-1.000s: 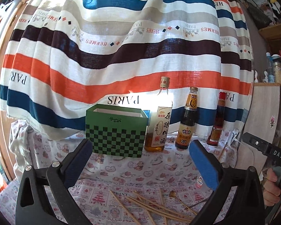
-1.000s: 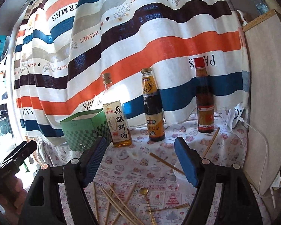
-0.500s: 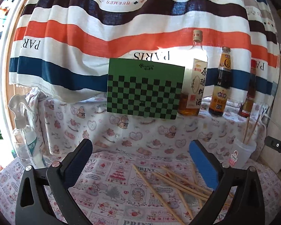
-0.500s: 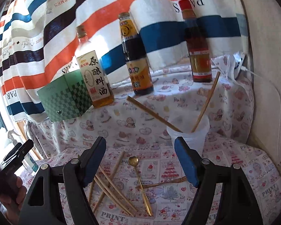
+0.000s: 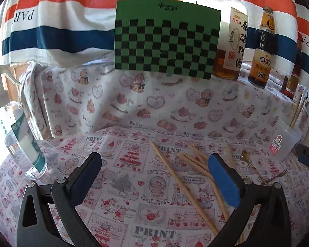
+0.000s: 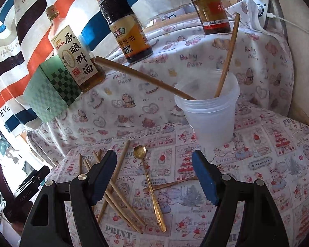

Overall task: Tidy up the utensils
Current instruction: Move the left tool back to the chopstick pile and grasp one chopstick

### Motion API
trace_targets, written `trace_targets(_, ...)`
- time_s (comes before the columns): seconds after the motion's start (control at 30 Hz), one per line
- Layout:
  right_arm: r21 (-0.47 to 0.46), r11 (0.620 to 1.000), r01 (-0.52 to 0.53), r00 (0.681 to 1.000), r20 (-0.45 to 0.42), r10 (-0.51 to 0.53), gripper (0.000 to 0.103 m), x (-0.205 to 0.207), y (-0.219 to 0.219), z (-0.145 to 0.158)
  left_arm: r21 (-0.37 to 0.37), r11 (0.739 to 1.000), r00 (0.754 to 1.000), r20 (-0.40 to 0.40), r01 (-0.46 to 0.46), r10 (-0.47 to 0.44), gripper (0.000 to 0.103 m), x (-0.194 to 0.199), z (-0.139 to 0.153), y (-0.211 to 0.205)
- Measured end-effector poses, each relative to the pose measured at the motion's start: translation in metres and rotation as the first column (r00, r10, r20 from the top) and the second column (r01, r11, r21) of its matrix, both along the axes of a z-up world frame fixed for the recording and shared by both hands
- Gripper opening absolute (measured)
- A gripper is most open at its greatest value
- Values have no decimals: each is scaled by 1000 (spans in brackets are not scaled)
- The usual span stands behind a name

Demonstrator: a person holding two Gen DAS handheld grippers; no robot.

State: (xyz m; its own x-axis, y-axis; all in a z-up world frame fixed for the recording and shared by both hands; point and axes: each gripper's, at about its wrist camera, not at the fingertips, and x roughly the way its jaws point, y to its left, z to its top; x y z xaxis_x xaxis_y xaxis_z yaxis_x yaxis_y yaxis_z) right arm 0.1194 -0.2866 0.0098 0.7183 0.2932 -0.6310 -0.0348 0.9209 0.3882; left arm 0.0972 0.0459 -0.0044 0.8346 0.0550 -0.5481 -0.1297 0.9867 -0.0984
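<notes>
The left gripper [image 5: 154, 177], black-framed with blue pads, is seen with its jaws spread wide; nothing is held between them and only the printed pink-and-white tablecloth [image 5: 117, 164] lies below the gap. Several loose wooden chopsticks [image 5: 181, 183] lie scattered on the cloth, passing under and just beside the right-hand pad of this gripper, but no contact can be made out.

The right gripper [image 6: 154, 175] is likewise held wide open and empty. Between and below its pads lie a slender gold-coloured metal spoon [image 6: 150, 185] and, crossing near it, a gold-coloured fork [image 6: 171, 183], partly hidden behind the right-hand pad. More chopsticks are fanned out beside and under the left-hand pad. Whether the pads touch any of these cannot be told.

A translucent white plastic cup [image 6: 210, 115] stands upright on the cloth beyond the right gripper, with two chopsticks [image 6: 226, 61] leaning inside it. On the raised ledge behind are seen a green-and-black checkered box [image 5: 166, 39] and three sauce bottles [image 6: 123, 24].
</notes>
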Motion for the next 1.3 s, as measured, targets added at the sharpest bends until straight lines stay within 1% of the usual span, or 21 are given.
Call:
trace_targets(0.1,-46,999,2,1000,-6,-3,77,2,5,-4,-25,1000,999,-38,19,-20,102,7,-8,3)
trace_targets(0.2,-76,997,-9,1000,-18,8,77,4,10,-8,-22,1000,999,-43,7,-7,102,8,-11,2)
trace_targets(0.27,-90,996,-18,1000,-23,16,77,5,13,-10,-17,1000,999,-51,-1,0,102,8,-11,1)
trace_targets(0.33,-99,995,-32,999,-30,29,77,5,16,-12,-32,999,997,-74,-10,8,102,8,-12,2)
trace_targets(0.4,-100,994,-47,998,-37,43,77,6,19,-14,-59,998,995,-95,8,-14,102,10,-15,1)
trace_targets(0.5,-118,991,-66,997,-47,61,74,6,25,-18,-66,998,991,-129,11,-19,102,14,-21,1)
trace_targets(0.63,-140,985,-105,994,-54,98,72,5,35,-20,-89,996,989,-143,21,-34,102,17,-24,2)
trace_targets(0.7,-146,982,-121,992,-52,114,72,2,40,-20,-95,994,989,-137,45,-58,102,18,-23,2)
trace_targets(0.8,-144,979,-142,989,-54,135,67,0,45,-20,-68,995,988,-126,76,-84,102,17,-23,-4)
trace_targets(0.87,-151,977,-153,988,-57,146,63,0,48,-21,-50,995,987,-135,81,-87,102,18,-25,-8)
trace_targets(0.93,-159,974,-164,986,-61,156,55,0,50,-22,-48,995,984,-154,84,-90,102,21,-28,-10)
trace_targets(1.03,-160,970,-183,982,-75,173,52,0,54,-25,-39,997,978,-191,73,-79,102,26,-38,-11)
trace_targets(1.13,-143,971,-191,980,-85,180,51,2,57,-29,-31,994,972,-212,101,-105,102,33,-46,-16)
trace_targets(1.17,-136,972,-193,979,-88,183,51,2,58,-29,-46,993,969,-215,112,-120,102,35,-47,-16)
trace_targets(1.23,-133,973,-188,980,-87,178,51,1,58,-30,-112,984,965,-210,137,-158,102,41,-46,-15)
trace_targets(1.3,-139,973,-185,981,-84,174,51,1,57,-30,-161,976,960,-215,149,-182,102,51,-44,-12)
